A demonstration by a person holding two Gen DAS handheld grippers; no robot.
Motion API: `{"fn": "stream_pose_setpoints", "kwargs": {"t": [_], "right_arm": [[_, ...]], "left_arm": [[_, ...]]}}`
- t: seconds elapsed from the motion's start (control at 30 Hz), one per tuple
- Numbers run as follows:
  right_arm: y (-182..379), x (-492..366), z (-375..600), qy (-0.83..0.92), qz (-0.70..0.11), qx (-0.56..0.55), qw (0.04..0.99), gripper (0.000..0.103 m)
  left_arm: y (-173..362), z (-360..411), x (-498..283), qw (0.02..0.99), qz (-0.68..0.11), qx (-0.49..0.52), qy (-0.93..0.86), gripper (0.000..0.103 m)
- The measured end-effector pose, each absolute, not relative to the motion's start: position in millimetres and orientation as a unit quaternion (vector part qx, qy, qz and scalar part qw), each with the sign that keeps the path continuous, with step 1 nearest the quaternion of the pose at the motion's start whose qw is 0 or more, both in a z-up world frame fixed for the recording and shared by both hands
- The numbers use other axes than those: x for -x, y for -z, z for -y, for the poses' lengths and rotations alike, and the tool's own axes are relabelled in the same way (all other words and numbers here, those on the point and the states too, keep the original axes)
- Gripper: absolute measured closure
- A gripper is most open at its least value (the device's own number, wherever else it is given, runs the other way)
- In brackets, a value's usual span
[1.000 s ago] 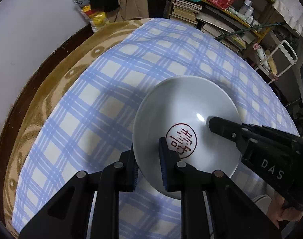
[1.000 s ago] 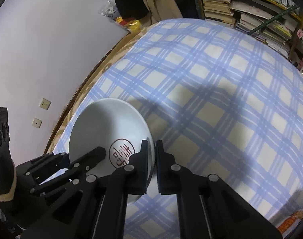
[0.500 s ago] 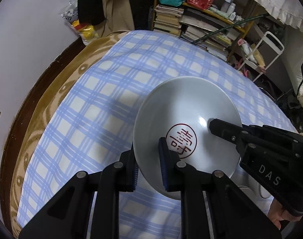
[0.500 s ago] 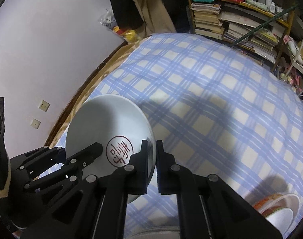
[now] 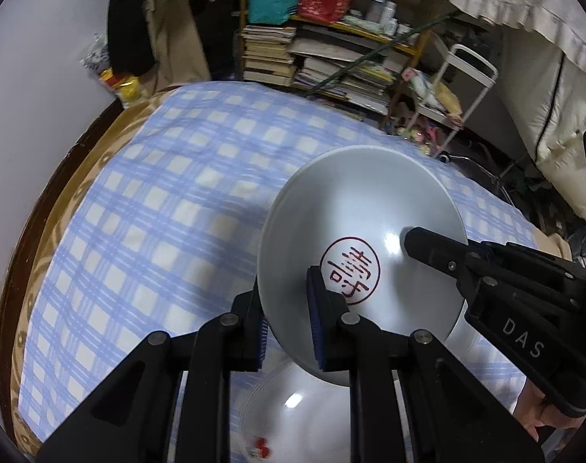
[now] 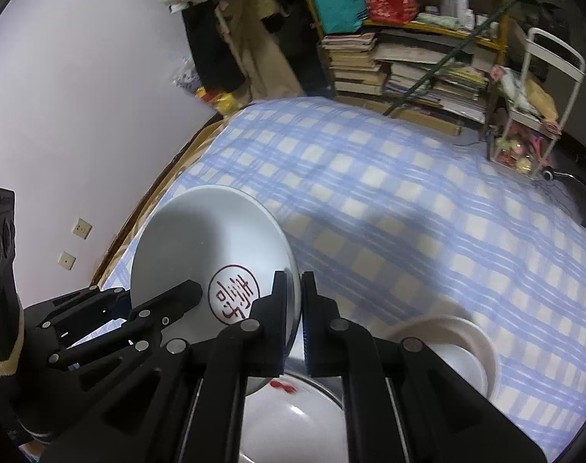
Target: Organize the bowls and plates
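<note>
A white plate (image 5: 362,208) with a red round seal mark is held in the air above the blue checked cloth (image 5: 169,200). My left gripper (image 5: 289,305) is shut on its near rim. My right gripper (image 6: 293,305) is shut on the plate's (image 6: 200,239) other rim; it shows from the right in the left wrist view (image 5: 439,247). Below the held plate lies a white plate with small red marks (image 5: 300,416), also in the right wrist view (image 6: 293,416). A white bowl (image 6: 458,351) with a beige rim sits on the cloth to the right.
The checked cloth (image 6: 408,200) covers a bed edged by a tan blanket (image 5: 61,200) and a dark wooden frame. Beyond it stand shelves of stacked books (image 5: 331,65), hanging clothes (image 6: 223,50) and a white wire rack (image 6: 536,115). A white wall lies to the left.
Both grippers have lifted the plate and drawn it back toward me. The lower white plate and the beige-rimmed bowl have come into view beneath and beside it.
</note>
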State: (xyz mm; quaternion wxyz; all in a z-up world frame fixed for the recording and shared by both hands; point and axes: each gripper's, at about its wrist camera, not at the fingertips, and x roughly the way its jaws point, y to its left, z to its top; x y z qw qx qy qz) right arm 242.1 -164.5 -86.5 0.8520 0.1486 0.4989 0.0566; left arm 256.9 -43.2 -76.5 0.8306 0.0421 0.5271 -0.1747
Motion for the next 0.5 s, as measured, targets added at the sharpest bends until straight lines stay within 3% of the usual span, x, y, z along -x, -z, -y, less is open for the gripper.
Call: {"fn": "stream_pose_setpoints", "kwargs": {"t": [0.5], "right_arm": [[98,-163,240,-0.009,-0.486,-0.183,0.854,0.094]], "left_arm": [[90,120,-196,0.814,-0.531,-0.071,0.222,0.085]]}}
